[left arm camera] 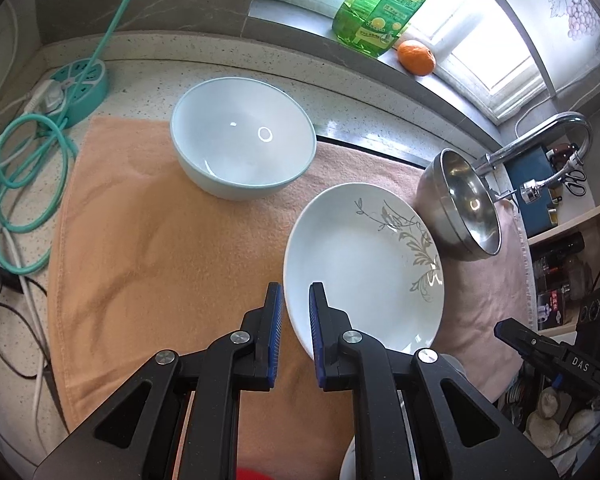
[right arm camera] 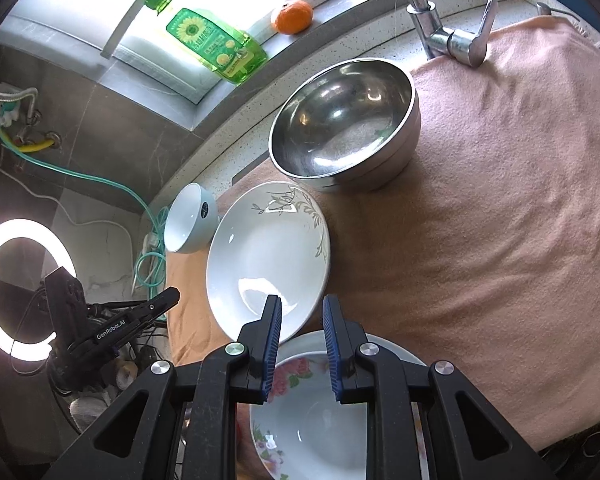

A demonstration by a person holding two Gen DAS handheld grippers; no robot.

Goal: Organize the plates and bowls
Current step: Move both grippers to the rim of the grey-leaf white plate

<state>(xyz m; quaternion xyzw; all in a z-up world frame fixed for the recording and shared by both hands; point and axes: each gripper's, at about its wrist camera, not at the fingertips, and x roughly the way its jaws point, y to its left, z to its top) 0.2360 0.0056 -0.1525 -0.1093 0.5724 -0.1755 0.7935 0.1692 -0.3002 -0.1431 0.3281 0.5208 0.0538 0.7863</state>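
Speckled stone tabletop (left arm camera: 148, 80), pale with fine flecks, its rear edge meeting a grey window ledge.

Towel (left arm camera: 148, 248): soft napped cloth, peach to pink, rumpled, covering most of the tabletop; all dishes stand on it.

Steel bowl (right arm camera: 340, 128): round, deep, polished metal with a ridged outer wall, upright near the rear edge just in front of the chrome faucet (right arm camera: 440, 36).

Leaf plate (left arm camera: 364, 264): glossy white ceramic, round and shallow, grey leaf-and-scroll print on one side; lies flat mid-towel, just beside the steel bowl.

Floral plate (right arm camera: 312, 420): white glazed, shallow, pink rose print on the rim; at the front edge, its rim close to the leaf plate's.

Pale blue bowl (left arm camera: 242, 138): smooth ceramic, round and deep, white inside; upright toward the rear left of the towel, apart from the leaf plate.

Left gripper (left arm camera: 294, 300): black frame, blue ribbed pads; jaws apart, straddling the leaf plate's near-left rim, contact not clear.

Right gripper (right arm camera: 302, 312): same build; jaws apart, nothing between them, hovering over the gap between leaf plate and floral plate.

Green soap bottle (right arm camera: 216, 48) and orange (right arm camera: 292, 16): on the ledge.
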